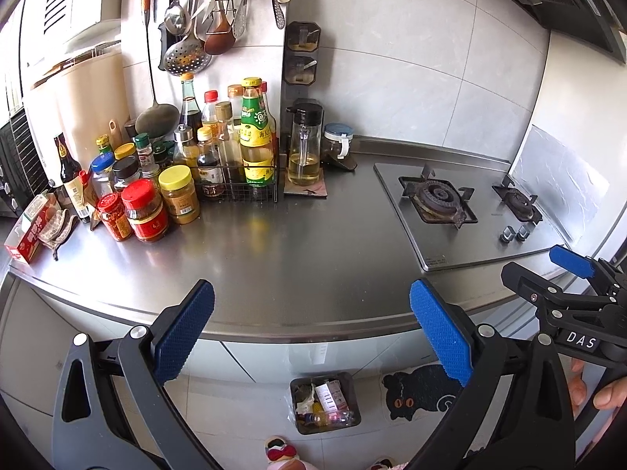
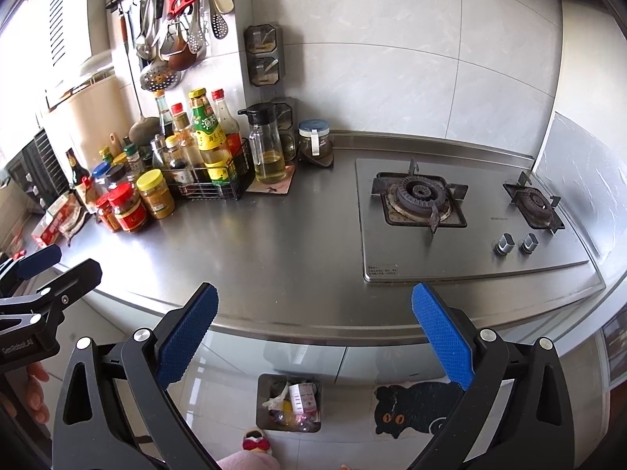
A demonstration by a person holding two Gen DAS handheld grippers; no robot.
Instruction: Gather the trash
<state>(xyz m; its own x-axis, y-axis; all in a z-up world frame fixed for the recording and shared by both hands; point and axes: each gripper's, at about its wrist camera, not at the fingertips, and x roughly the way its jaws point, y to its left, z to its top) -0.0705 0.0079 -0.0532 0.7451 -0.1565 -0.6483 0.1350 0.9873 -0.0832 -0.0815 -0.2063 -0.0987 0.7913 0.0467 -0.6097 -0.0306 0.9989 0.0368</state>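
Note:
A dark square trash bin (image 1: 324,403) stands on the floor below the counter's front edge, holding wrappers, paper and small bottles; it also shows in the right wrist view (image 2: 289,403). My left gripper (image 1: 311,333) is open and empty, held above the counter edge over the bin. My right gripper (image 2: 315,333) is open and empty at the same height. The right gripper shows at the right edge of the left wrist view (image 1: 548,274); the left gripper shows at the left edge of the right wrist view (image 2: 55,270). The steel counter (image 1: 294,258) in front of me bears no loose trash.
Sauce bottles and jars (image 1: 164,180) crowd the counter's back left, with a wire rack (image 1: 239,184) and an oil dispenser (image 1: 303,149). A red carton (image 1: 29,235) lies at far left. A gas hob (image 1: 462,211) fills the right. A cat mat (image 1: 419,391) lies on the floor.

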